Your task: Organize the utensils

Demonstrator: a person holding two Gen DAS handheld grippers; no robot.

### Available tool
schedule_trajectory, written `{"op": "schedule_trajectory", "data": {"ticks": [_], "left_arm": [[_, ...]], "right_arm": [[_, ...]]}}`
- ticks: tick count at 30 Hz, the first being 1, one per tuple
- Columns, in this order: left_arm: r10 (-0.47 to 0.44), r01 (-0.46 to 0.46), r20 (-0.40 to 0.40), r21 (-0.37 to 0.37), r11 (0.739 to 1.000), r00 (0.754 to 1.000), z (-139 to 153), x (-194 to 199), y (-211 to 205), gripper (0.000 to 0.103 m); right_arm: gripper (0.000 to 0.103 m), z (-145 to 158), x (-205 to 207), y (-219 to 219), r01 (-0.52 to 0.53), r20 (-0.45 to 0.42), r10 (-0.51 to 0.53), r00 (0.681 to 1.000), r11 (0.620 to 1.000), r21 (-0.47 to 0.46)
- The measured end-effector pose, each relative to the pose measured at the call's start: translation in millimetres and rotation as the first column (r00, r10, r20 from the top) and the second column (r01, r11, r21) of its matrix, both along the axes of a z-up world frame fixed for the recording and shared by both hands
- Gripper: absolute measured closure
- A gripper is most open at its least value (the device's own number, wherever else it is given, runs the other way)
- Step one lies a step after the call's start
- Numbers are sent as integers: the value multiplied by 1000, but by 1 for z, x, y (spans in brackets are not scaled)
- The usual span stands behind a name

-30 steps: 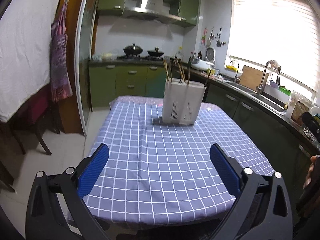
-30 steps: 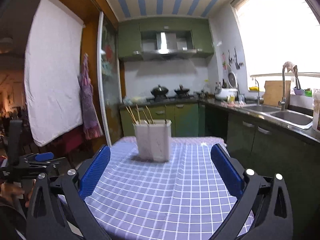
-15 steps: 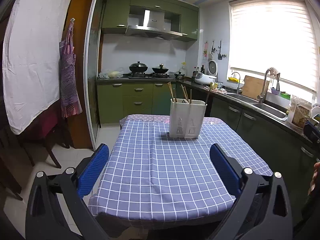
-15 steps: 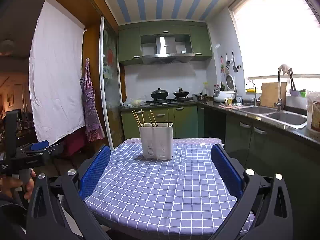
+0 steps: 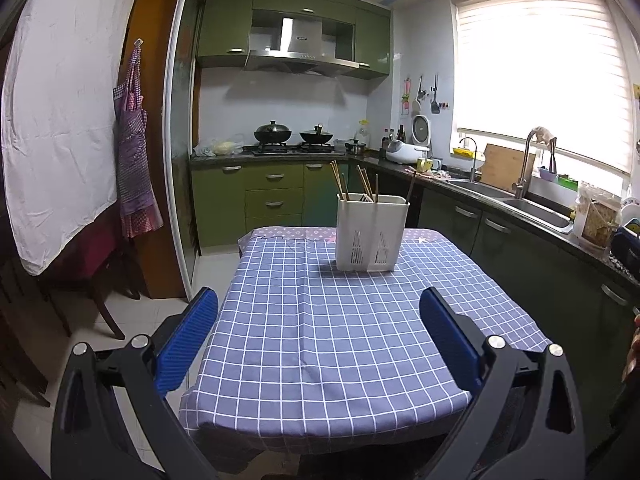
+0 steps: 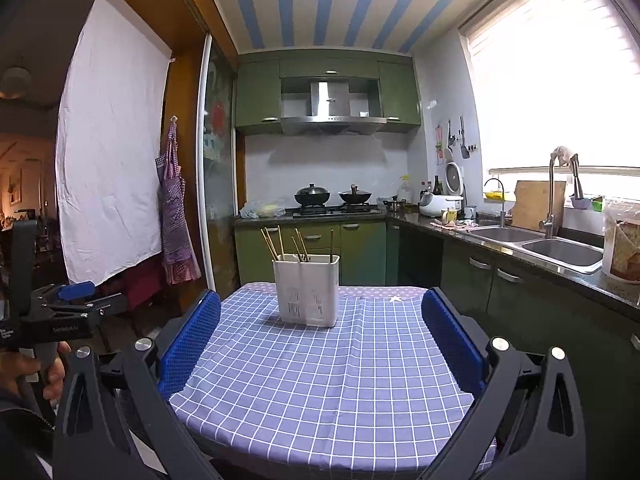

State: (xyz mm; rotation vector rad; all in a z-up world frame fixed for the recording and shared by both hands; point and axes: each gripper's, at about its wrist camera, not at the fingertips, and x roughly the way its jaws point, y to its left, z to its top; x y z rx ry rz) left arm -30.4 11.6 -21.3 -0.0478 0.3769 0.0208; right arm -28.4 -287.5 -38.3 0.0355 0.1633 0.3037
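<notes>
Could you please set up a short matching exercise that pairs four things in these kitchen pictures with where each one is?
Things:
1. white utensil holder
2. chopsticks
3. purple apron
4. two black woks

Places:
A. on the stove at the back
B. hanging by the white sheet on the left
C. standing on the checked tablecloth
D. upright inside the holder

Pairs: 1-C, 2-D, 3-B, 4-A

No legible txt (left gripper (image 6: pixel 60 320) label too blurred).
</notes>
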Motion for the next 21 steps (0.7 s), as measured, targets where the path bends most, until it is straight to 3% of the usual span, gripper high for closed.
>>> {"op": "schedule_trajectory", "data": {"ticks": [21], "left_arm": [[29, -29, 26, 7, 1000, 999, 5, -8, 2, 7]], "right_arm": [[4, 0, 5, 4, -18, -15, 17, 1000, 1000, -5]]}}
